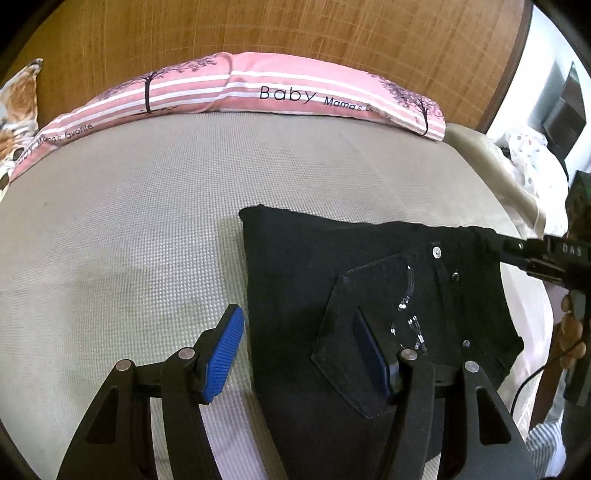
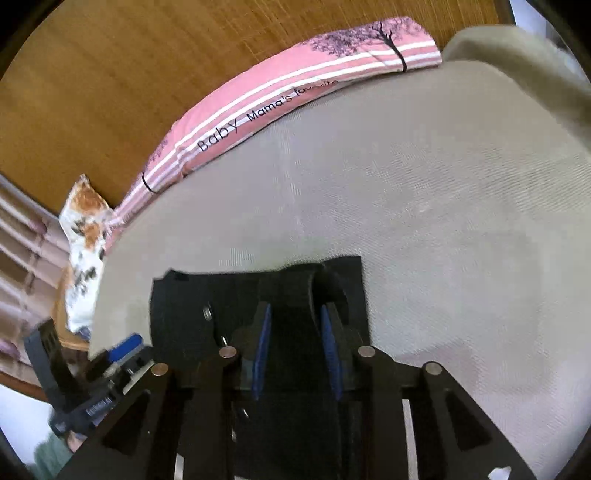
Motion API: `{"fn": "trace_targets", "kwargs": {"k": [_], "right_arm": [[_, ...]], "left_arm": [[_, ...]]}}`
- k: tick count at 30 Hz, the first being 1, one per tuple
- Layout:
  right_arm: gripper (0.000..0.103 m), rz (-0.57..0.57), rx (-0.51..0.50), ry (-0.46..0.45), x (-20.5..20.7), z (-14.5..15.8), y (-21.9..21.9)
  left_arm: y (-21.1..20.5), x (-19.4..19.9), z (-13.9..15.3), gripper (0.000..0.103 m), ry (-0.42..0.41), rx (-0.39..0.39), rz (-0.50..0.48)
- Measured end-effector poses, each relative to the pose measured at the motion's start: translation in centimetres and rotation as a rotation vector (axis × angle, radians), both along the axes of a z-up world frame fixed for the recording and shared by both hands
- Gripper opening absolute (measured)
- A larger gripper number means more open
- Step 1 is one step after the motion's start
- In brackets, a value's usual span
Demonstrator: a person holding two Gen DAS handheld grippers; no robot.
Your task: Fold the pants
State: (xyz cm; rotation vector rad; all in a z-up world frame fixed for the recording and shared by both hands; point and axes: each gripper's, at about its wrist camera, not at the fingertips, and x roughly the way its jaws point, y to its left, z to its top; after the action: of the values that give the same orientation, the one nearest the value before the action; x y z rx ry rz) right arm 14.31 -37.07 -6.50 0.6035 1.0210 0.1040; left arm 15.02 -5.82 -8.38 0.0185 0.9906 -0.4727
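Black folded pants (image 1: 332, 258) lie flat on the grey mattress (image 1: 147, 221), back pocket and rivets facing up. My left gripper (image 1: 299, 354) is open, with blue pads; its left finger is over the mattress beside the pants' left edge, its right finger over the pocket. It holds nothing. In the right wrist view the pants (image 2: 184, 295) fill the lower middle. My right gripper (image 2: 295, 350) stands half open over the pants' right part, with dark cloth between its blue pads. It also shows in the left wrist view (image 1: 517, 254) at the pants' right corner.
A pink striped pillow (image 1: 258, 92) lies along the wooden headboard (image 1: 295, 29) at the far side. A floral pillow (image 2: 85, 236) sits at the far left corner. The bed's right edge (image 1: 498, 177) drops off to a white spotted cloth (image 1: 528, 151).
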Motion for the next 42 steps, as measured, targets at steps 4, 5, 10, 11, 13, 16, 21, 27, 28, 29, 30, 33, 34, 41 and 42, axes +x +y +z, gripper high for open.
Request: {"fn": "trace_targets", "kwargs": {"k": [4,5,10,11,13,16,21,27,28,29,30,33,34,41,42], "right_arm": [[0.026,-0.027,0.121,0.015,1.0,-1.1,-1.0],[0.017,-0.027,0.123,0.015,1.1,-1.1,-1.0],[0.005,-0.046,-0.010,-0.020,-0.3,0.3,-0.2],[0.005,-0.049,-0.028,-0.021,-0.4,0.3,-0.2],[0.005,-0.037,-0.081,-0.017,-0.3,-0.1,0.2],[0.005,-0.038,-0.092,0.008,0.3,-1.4,0.2],[0.012,-0.022,-0.104,0.007,0.2,-1.7,0.1],[0.033,0.028,-0.175,0.018,-1.9,-1.0,0.9],[0.034,0.036,-0.185,0.027,-2.5,-1.1,1.0],[0.034,0.047,-0.194,0.034,-3.2,-1.3,1.2],[0.034,0.053,-0.199,0.042,-3.7,-1.5,1.3],[0.036,0.055,-0.186,0.063,-5.5,-2.2,1.3],[0.038,0.052,-0.184,0.066,-6.1,-2.4,1.3],[0.045,0.025,-0.152,0.065,-8.7,-2.9,0.5],[0.045,0.024,-0.150,0.063,-9.0,-2.9,0.5]], "left_arm": [[-0.7,0.7,-0.1,0.062,-0.007,0.006,-0.011],[-0.9,1.0,-0.2,0.062,-0.006,0.004,-0.013],[-1.6,1.6,-0.7,0.062,0.011,0.003,-0.015],[-1.7,1.6,-0.8,0.062,0.008,0.004,-0.023],[-2.2,1.5,-1.2,0.062,0.000,0.033,-0.038],[-2.9,1.8,-2.5,0.063,0.022,0.086,-0.060],[-2.1,2.6,-3.2,0.073,0.060,0.050,-0.031],[-1.7,0.5,-1.5,0.073,0.045,0.056,-0.040],[-1.8,-0.2,-1.3,0.073,0.037,0.066,-0.054],[-1.8,-1.2,-1.1,0.073,0.031,0.074,-0.076],[-1.8,-1.8,-1.0,0.073,0.026,0.082,-0.085],[-1.6,-4.0,-1.0,0.073,0.035,0.087,-0.112],[-1.6,-4.5,-1.1,0.073,0.037,0.088,-0.120],[-2.0,-6.8,-1.8,0.072,0.002,0.157,-0.140],[-2.0,-6.8,-1.8,0.073,0.004,0.157,-0.138]]}}
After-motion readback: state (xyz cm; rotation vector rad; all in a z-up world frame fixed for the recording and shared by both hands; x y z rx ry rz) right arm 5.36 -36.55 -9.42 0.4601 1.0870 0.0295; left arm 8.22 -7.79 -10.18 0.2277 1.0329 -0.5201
